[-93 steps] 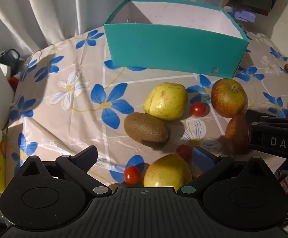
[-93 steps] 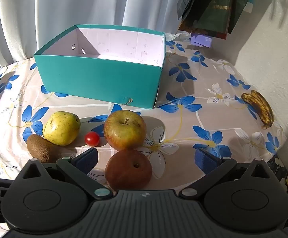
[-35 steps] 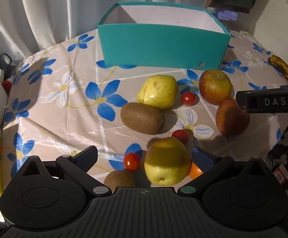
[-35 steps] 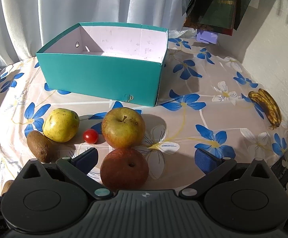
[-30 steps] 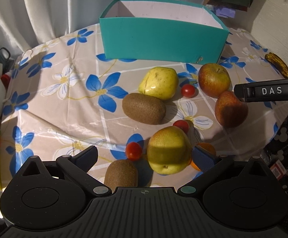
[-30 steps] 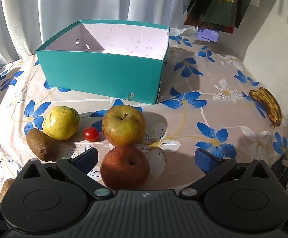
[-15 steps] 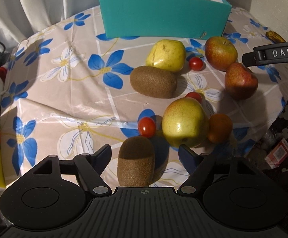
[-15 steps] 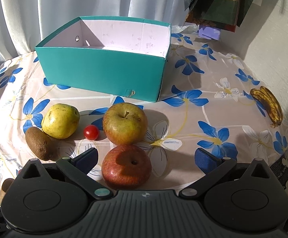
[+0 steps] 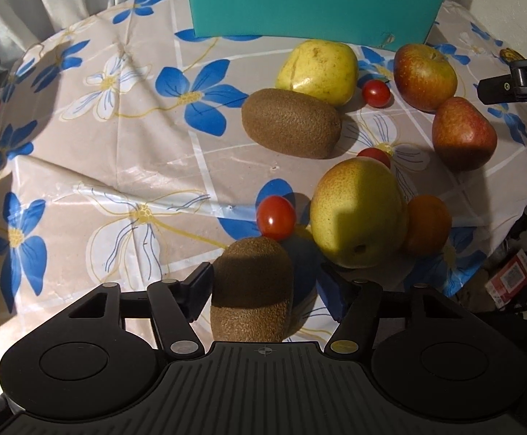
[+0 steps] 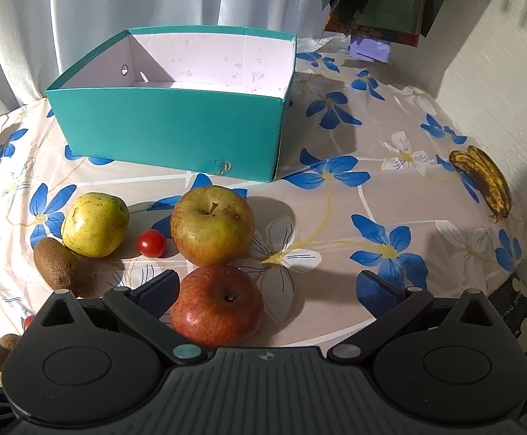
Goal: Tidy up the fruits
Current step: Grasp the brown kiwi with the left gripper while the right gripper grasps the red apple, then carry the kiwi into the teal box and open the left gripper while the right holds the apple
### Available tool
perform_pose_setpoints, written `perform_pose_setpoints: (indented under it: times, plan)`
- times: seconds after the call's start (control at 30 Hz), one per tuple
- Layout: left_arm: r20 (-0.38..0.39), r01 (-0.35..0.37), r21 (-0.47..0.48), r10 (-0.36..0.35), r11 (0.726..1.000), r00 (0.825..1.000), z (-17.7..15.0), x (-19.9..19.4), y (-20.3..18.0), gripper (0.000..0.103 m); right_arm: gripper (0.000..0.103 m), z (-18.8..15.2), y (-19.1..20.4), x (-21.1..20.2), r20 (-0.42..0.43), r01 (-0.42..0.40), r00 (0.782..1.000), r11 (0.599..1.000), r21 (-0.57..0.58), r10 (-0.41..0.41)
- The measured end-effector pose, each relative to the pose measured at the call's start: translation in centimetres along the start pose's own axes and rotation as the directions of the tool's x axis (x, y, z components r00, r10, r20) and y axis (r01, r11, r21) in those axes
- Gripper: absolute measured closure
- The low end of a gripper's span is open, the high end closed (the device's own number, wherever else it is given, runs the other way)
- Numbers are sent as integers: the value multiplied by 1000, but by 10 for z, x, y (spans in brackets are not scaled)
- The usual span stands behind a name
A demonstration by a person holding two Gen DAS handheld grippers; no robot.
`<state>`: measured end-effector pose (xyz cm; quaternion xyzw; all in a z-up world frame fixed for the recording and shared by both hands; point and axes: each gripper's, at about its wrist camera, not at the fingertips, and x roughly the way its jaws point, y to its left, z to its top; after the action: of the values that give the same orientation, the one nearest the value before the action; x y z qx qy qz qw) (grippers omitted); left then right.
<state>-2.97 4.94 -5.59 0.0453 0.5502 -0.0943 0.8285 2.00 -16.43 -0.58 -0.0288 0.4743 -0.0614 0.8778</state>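
Our left gripper (image 9: 263, 284) is closing its jaws around a kiwi (image 9: 252, 290) at the bench's near edge, a cherry tomato (image 9: 276, 217) and pear (image 9: 357, 212) crowding beyond. Our right gripper (image 10: 267, 286) stays spread beside a red apple (image 10: 218, 306).

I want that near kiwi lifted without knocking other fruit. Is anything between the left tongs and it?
Nothing is. The near kiwi already sits between the closing fingers of the left tongs, with a gap on its right side. A cherry tomato lies just beyond the kiwi and the big pear is beside it.
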Motion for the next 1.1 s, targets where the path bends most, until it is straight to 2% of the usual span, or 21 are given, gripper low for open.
perform_pose_setpoints:
  times: [0.07,0.17,0.27,0.43,0.57,0.9,1.03,1.1]
  plan:
    - [1,-22,-3,22,1000,1000,3,-1,2,54,0,0,-2,1,-2,-1,1000,1000,6,1]
    - [-8,5,-44,-6,999,1000,5,-2,10,55,0,0,-5,1,-2,-8,1000,1000,10,8]
    - [13,-10,-54,11,999,1000,8,-9,11,55,0,-1,-8,1,4,-21,1000,1000,8,21]
    - [72,-13,-77,18,997,997,20,-30,10,55,0,-9,-15,2,5,-109,994,994,-15,109]
    - [93,-10,-88,18,996,996,31,-35,8,55,3,-12,-10,8,-4,-144,990,989,-37,144]
    - [100,15,-65,-8,998,995,47,-32,-4,55,4,-13,5,52,-108,-176,979,984,-36,171]
    - [99,16,-63,-10,998,995,51,-32,-6,55,18,-15,6,66,-157,-209,966,978,-20,204]
    - [100,15,-60,-9,998,995,53,-32,-6,55,31,-15,6,66,-150,-235,961,972,-5,231]
